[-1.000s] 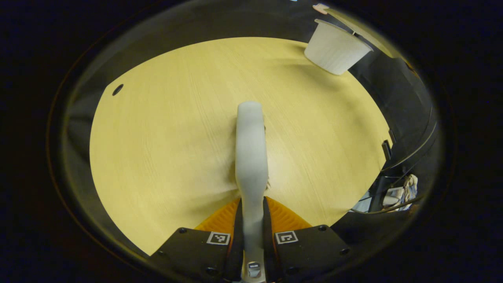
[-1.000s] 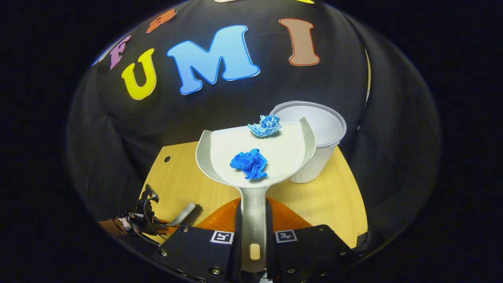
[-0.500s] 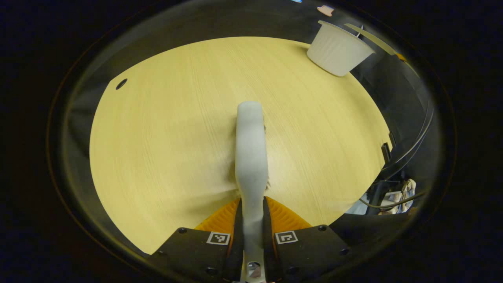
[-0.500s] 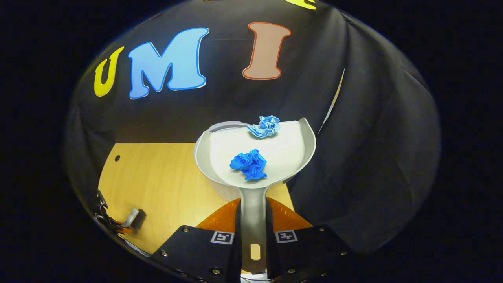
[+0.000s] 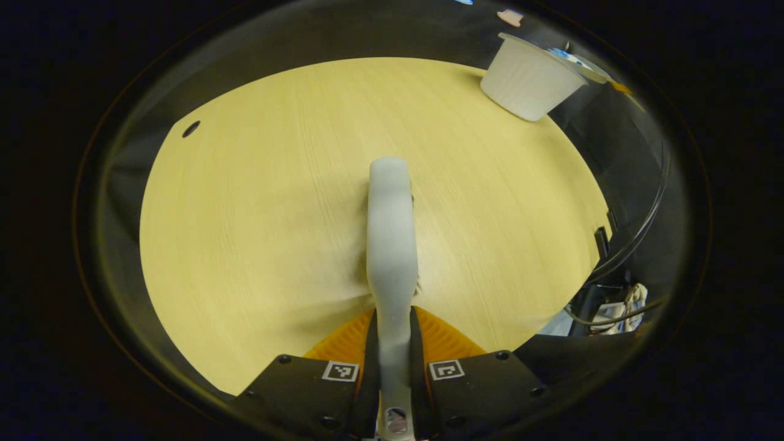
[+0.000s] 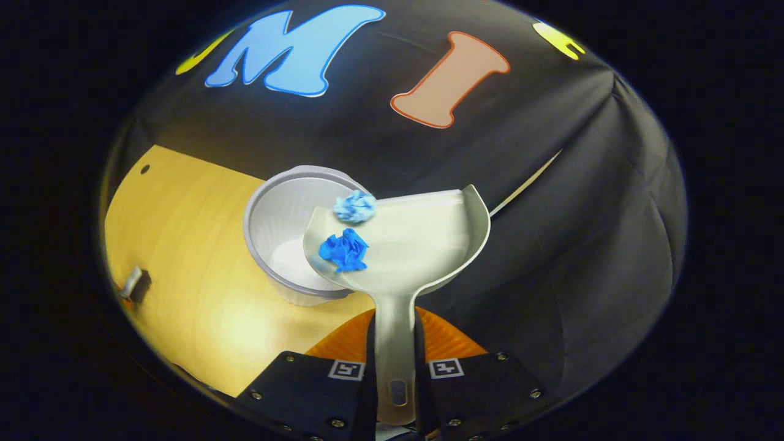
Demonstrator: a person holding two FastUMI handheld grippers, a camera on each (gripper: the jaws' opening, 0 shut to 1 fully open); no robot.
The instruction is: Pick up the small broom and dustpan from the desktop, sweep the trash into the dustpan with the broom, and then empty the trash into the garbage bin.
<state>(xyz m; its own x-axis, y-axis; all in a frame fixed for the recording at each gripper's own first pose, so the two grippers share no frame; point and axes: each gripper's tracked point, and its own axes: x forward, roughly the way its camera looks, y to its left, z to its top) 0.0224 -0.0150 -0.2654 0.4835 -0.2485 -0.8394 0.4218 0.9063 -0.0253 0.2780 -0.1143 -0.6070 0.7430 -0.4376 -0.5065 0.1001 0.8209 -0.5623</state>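
Pale grey plastic up the centre of the right gripper view: that's the dustpan (image 6: 422, 233), a smooth scoop with raised side walls and a flat open front lip, its long handle running straight down the middle of the frame into the right gripper (image 6: 394, 361), whose two fingers are clenched on that handle from either side. The pan is tipped, its left edge dipping low over the garbage bin (image 6: 275, 245), a white ribbed tub with a rolled rim sitting left of centre on the yellow wood-grain desktop (image 6: 190, 288). Two wads of trash ride in the pan: a dark blue crumpled paper ball (image 6: 344, 250) pressed against the low left wall, right above the bin's mouth, and a light blue crumpled paper ball (image 6: 355, 206) perched at the front left corner of the lip, overhanging the bin's rim. Both are on the pan, neither is inside the bin. Over in the left gripper view, the small broom (image 5: 392, 245) stands up the middle of the frame, a pale grey rounded back seen edge-on, with a fringe of dark bristles just peeking out at its right side low down. The left gripper (image 5: 392, 367) has its fingers clamped tight on the broom's narrow handle at the bottom centre. In that view the white bin (image 5: 528, 79) sits at the upper right edge of the desktop (image 5: 257, 214), well apart from the broom.
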